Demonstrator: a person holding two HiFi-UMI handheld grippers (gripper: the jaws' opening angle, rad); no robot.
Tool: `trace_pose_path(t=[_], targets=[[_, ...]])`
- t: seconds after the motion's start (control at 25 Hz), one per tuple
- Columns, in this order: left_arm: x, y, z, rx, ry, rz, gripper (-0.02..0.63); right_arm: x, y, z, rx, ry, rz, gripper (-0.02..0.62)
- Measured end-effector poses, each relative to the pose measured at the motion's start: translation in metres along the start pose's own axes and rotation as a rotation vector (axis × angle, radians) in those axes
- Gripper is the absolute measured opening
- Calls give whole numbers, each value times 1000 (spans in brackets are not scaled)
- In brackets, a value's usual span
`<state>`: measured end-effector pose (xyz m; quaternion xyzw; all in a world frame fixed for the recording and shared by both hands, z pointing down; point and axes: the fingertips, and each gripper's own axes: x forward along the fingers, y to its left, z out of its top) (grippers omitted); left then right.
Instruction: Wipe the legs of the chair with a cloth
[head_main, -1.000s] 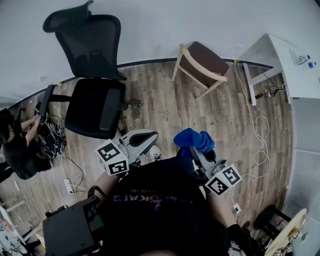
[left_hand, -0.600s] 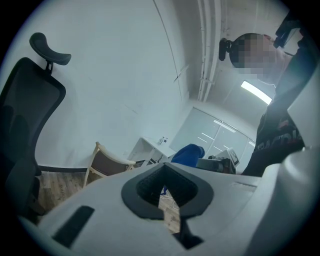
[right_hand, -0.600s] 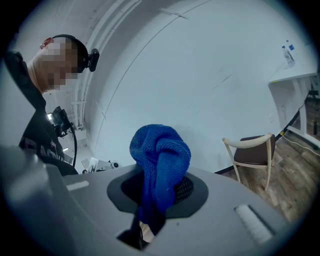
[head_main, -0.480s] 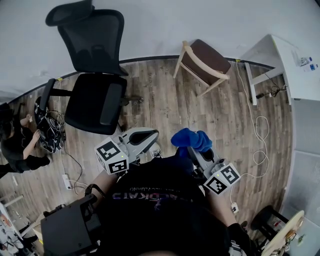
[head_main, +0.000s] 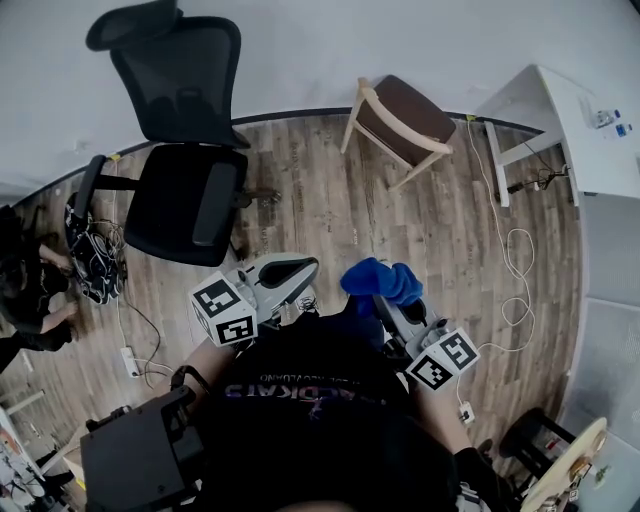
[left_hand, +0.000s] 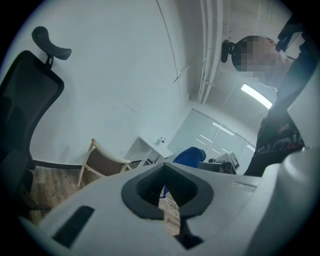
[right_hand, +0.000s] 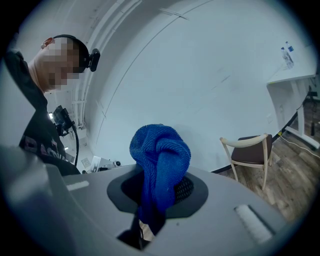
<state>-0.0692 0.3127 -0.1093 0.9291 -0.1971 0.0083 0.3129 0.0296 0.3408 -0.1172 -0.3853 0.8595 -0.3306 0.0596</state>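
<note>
1. Wooden floor (head_main: 330, 215) reaches a white wall. At the right side stands a white desk (head_main: 585, 130), and a white cable (head_main: 515, 275) lies on the floor near it.
2. One wooden chair (head_main: 400, 125) with a brown seat stands on its legs close to the wall, well apart from both grippers.
3. One black office chair (head_main: 185, 195) stands at the left side.
4. The right gripper (right_hand: 157, 200) has its jaws closed on a blue cloth (right_hand: 160, 160). The cloth is bunched up above the jaws.
5. The left gripper (left_hand: 167, 187) has its jaws together, and nothing is between them.
6. Both grippers are close to the person's body, above the floor. The cloth does not touch any chair.
</note>
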Motion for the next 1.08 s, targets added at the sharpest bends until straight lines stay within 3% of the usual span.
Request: trace_pose_path(t=[1.08], targets=[[-5,7,-3,-3,-21,3,2,2,0,-7,-5,-15,2,74]])
